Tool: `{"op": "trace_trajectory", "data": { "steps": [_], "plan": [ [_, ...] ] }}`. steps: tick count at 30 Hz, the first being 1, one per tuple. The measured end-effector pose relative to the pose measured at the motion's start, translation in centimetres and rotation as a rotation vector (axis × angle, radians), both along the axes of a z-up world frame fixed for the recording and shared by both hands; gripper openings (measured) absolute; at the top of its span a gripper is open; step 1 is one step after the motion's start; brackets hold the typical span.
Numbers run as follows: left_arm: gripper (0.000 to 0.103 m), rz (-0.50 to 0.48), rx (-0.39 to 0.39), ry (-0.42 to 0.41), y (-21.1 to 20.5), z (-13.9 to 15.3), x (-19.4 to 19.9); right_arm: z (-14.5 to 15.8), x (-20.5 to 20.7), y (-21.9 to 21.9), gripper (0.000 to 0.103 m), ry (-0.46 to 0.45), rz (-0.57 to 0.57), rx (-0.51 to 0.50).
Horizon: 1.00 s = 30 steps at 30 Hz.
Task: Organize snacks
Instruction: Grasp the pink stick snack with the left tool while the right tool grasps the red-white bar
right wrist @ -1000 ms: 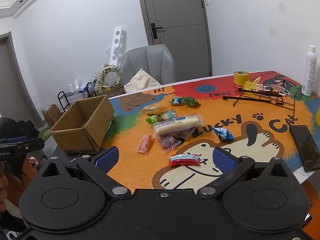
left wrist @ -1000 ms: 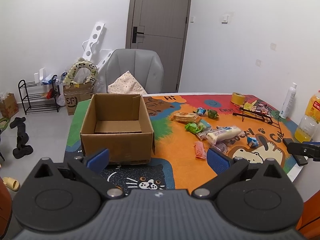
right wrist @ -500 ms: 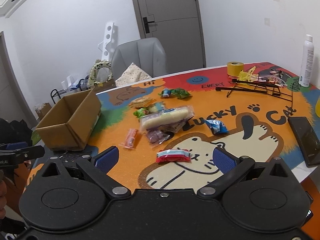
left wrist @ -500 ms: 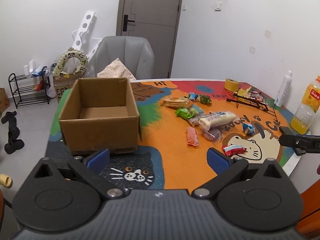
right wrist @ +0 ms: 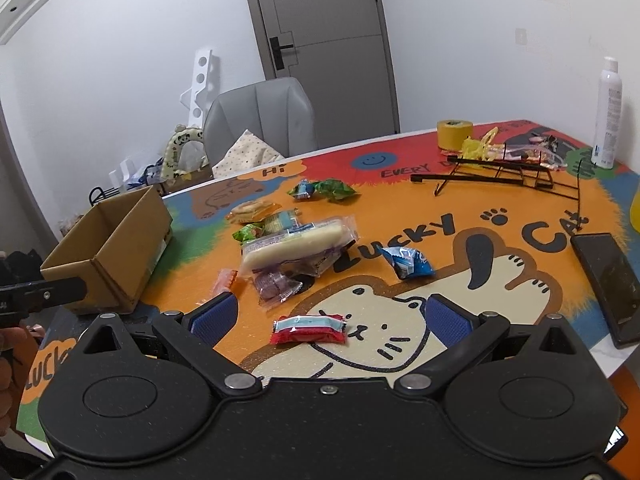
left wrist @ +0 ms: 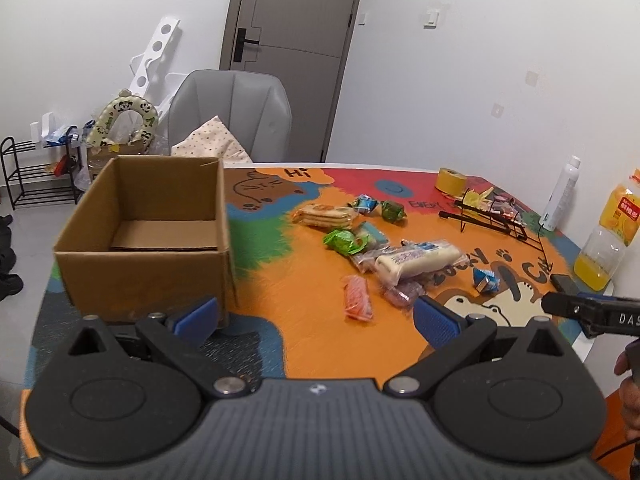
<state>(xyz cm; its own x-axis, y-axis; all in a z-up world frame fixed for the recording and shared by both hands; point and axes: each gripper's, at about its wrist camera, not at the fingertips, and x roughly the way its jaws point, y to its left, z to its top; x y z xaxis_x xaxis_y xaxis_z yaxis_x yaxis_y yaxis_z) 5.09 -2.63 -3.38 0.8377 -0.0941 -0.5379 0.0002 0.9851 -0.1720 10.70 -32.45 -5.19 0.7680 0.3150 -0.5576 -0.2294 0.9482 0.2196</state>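
An empty cardboard box [left wrist: 144,240] [right wrist: 116,248] stands open at the table's left. Several wrapped snacks lie scattered on the colourful mat: a long white roll [left wrist: 420,260] [right wrist: 296,242], an orange packet [left wrist: 357,295], a biscuit pack [left wrist: 326,216], green and blue sweets [left wrist: 344,240], a blue packet [right wrist: 408,262]. A red packet [right wrist: 308,328] lies just ahead of my right gripper [right wrist: 330,316], between its spread fingers. My left gripper [left wrist: 316,314] hovers open near the box's front right corner, holding nothing.
A black wire rack [right wrist: 504,172], a yellow tape roll [right wrist: 454,134], a white spray bottle [right wrist: 608,114] and a phone [right wrist: 610,280] sit at the right. An orange-drink bottle [left wrist: 608,240] stands near the edge. A grey chair [left wrist: 232,116] is behind the table.
Both grippers have moved forward and lower toward the table; the snacks and box loom larger. The red packet now sits between the right gripper's fingers. Jaws stay wide.
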Motion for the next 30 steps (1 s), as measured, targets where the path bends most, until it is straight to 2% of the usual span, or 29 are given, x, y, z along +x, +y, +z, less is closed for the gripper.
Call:
{"op": "trace_trajectory", "data": {
  "steps": [12,19,23,30],
  "plan": [
    [0.099,-0.055,0.011,0.002,-2.7,-2.0,4.3,-3.0,3.1,0.4,0.102,0.063,0.021,0.019],
    [0.085,-0.065,0.027,0.040,-3.8,-4.0,7.3,-4.9,5.0,2.3,0.095,0.101,0.055,-0.008],
    [0.077,-0.070,0.022,0.066,-4.1,-5.1,8.9,-5.6,5.7,3.0,0.095,0.116,0.074,-0.028],
    [0.068,-0.070,0.020,0.098,-4.5,-6.3,10.8,-6.7,6.5,4.3,0.093,0.139,0.088,-0.077]
  ]
}}
